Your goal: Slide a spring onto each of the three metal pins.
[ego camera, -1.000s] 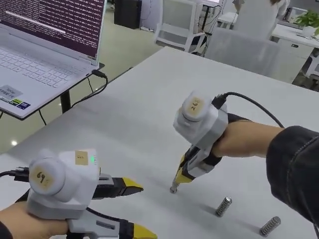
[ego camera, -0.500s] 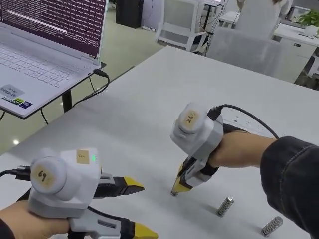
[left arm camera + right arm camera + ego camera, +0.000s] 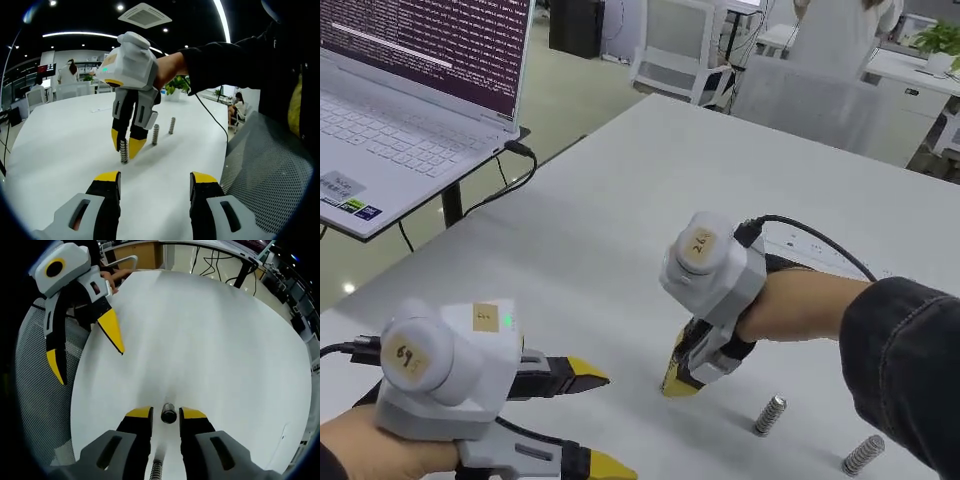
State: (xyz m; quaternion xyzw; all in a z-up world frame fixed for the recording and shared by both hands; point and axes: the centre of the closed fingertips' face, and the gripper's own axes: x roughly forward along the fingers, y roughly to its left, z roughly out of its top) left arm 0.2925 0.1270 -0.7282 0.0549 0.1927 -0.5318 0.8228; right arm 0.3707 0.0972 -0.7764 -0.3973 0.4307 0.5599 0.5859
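- The right gripper (image 3: pixel 680 384) is clamped on an upright pin (image 3: pixel 168 413) with a spring (image 3: pixel 123 151) on it, its end on the worktop (image 3: pixel 620 220).
- The left gripper (image 3: pixel 155 176) waits near-left with its jaws apart and empty.
- Two other springs (image 3: pixel 769 415) stand to the right and seem finished, so this is probably the last pin.

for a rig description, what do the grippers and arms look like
The left gripper and right gripper have white rounded housings, black jaws with yellow tips and a round tan sticker with a handwritten number. The left one shows a green light. A black cable runs from each. The right arm wears a dark sleeve.
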